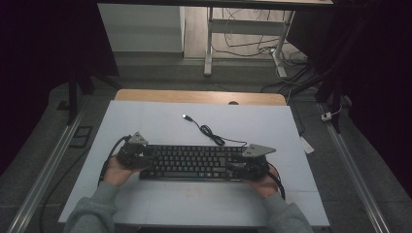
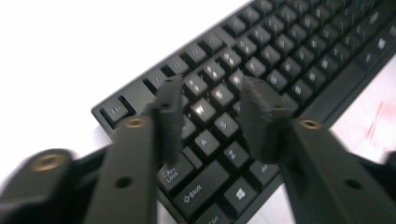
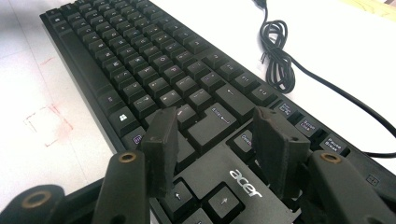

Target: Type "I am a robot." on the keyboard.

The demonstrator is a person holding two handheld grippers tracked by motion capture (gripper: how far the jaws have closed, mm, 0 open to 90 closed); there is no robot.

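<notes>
Nearest the high camera are your two grey sleeves and hands, entering from the bottom edge. Each hand carries a gripper to one end of the keyboard [image 1: 192, 162].

Bench [image 1: 160, 204]: a pale sheet covers most of its top, and a strip of bare wood shows along the far edge. Faint reddish marks show on the sheet beside the keyboard in the right gripper view.

Keyboard: a long, black, full-size board with black keys and white legends. It lies flat across the bench, its length running from your left to your right, just ahead of your hands. A plain panel printed "acer" sits among the keys at its right end. At the left end you can read Caps Lock, Shift, A, S and Z, though that view is blurred.

Cable [image 1: 210, 131]: thin and black, it leaves the keyboard's far edge. It is bundled into a small coil and ends in a plug [image 1: 185, 116] lying loose on the sheet.

Left gripper [image 2: 212, 119]: your fingers stand partly apart over the letter keys at the left end. Whether the pads press anything you cannot tell.

Right gripper [image 3: 219, 149]: your fingers stand moderately apart above the keys around the "acer" panel. No thing is pinched between them.
</notes>
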